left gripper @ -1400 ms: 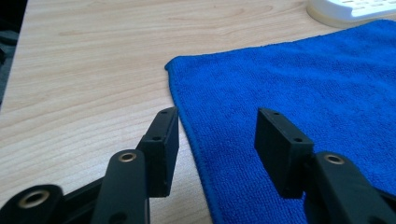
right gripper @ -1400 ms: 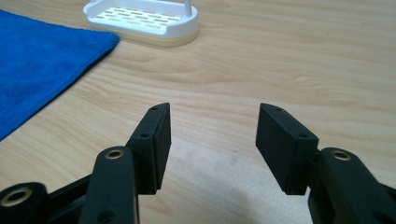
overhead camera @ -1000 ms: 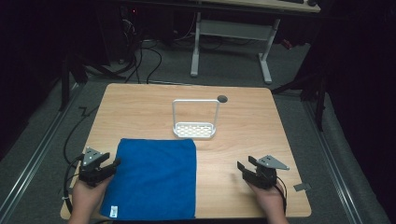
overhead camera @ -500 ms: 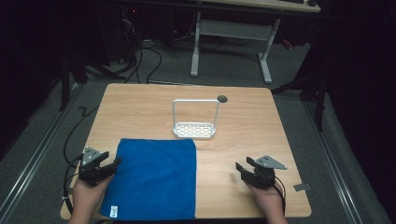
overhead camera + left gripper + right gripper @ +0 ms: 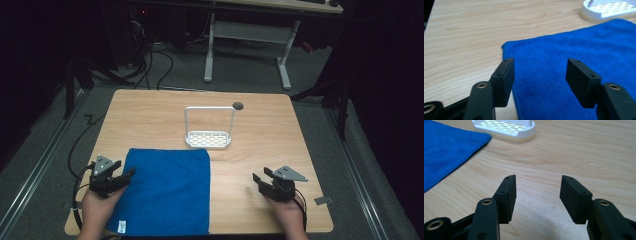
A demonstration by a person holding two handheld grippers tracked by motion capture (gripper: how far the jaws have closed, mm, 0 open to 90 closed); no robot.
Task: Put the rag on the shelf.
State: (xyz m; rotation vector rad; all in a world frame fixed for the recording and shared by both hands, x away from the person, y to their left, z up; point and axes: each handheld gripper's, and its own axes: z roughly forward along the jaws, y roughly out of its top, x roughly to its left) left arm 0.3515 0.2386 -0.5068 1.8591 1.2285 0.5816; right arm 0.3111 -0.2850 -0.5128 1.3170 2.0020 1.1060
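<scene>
1. the left gripper [image 5: 123,176] sits with its jaws spread wide and nothing between them, over the left edge of the blue cloth [image 5: 167,190] (one jaw over bare wood, the other over the fabric).
2. the right gripper [image 5: 259,179] is also wide apart and holding nothing, above the bare wooden table [image 5: 150,115], well right of the cloth.
3. a white perforated rack [image 5: 209,139] stands beyond both sets of jaws, just past the cloth's far edge.
</scene>
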